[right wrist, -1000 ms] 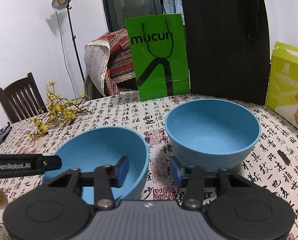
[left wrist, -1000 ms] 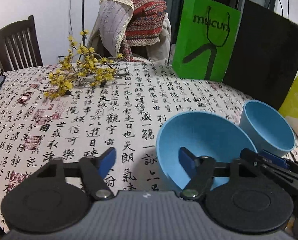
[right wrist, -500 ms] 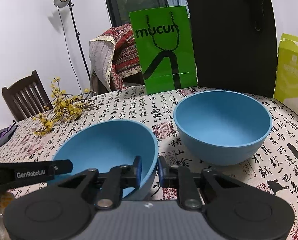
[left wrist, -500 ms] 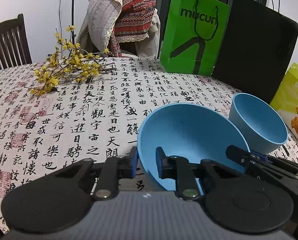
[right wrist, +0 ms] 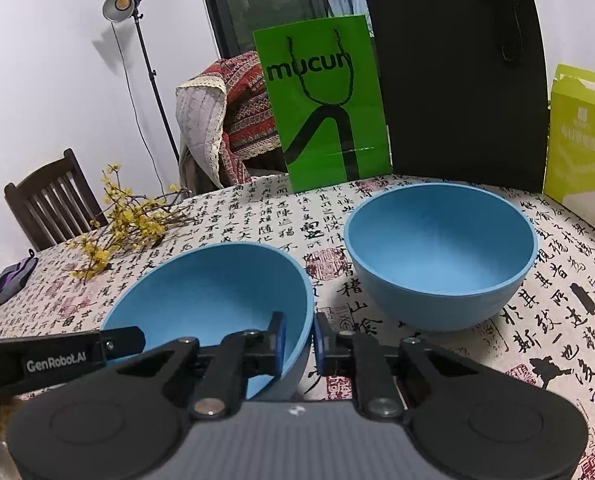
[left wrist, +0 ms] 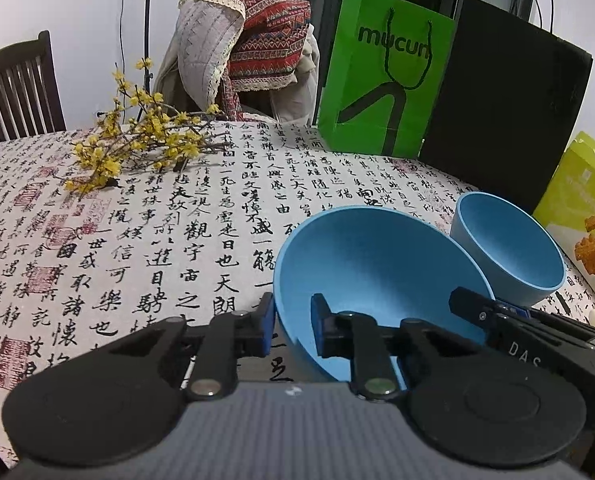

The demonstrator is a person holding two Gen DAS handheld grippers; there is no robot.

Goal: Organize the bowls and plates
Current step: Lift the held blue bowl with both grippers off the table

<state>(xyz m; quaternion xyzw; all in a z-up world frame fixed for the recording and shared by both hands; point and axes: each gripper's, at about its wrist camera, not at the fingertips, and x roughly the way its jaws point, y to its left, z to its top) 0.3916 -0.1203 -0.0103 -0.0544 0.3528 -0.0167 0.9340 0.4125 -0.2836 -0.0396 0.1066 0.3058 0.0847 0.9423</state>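
Two light-blue bowls stand on the table with the calligraphy cloth [left wrist: 145,264]. Both grippers hold the near bowl [left wrist: 377,264] [right wrist: 217,288]. My left gripper [left wrist: 293,320] is shut on its left rim, one pad inside the wall and one outside. My right gripper [right wrist: 299,336] is shut on its right rim in the same way. Each gripper's tip shows in the other's view: the right one [left wrist: 493,312] and the left one [right wrist: 97,350]. The second bowl [right wrist: 441,248] [left wrist: 509,248] sits upright just right of the held one, apart from it.
A green paper bag [right wrist: 321,104] and a black bag [right wrist: 457,72] stand at the table's far edge. A yellow-green box [right wrist: 581,140] is at the right. A yellow flowering branch [left wrist: 137,148] lies at the far left. Chairs [right wrist: 53,200] and a lamp stand [right wrist: 123,0] are behind.
Both grippers have closed on the near bowl's rim, the left on its left side and the right on its right side. The second bowl has not moved.
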